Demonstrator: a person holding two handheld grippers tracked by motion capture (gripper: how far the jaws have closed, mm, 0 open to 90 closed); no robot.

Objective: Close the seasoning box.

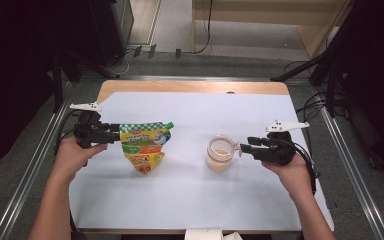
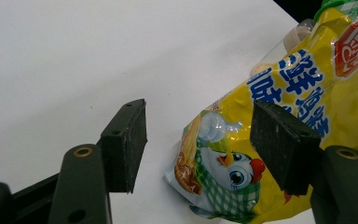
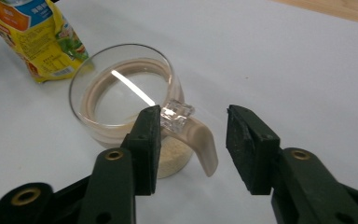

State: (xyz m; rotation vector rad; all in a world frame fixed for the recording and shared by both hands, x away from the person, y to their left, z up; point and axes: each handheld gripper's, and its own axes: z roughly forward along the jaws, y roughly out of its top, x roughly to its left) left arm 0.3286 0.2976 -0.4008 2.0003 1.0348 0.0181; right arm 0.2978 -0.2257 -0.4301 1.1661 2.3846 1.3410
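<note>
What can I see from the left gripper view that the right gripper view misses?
The left gripper view shows the cartoon chicken printed on the yellow plastic pouch, between that gripper's open jaws. The right gripper view shows the clear glass mug and its beige handle, with pale powder inside, between its own open jaws. Both show the pouch on the white table sheet.

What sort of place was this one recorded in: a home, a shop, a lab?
Most likely a lab or recording workspace, not a home. The table is covered with a plain white sheet, metal rails run along both its sides, and loose cables trail over the grey carpet behind it.
</note>
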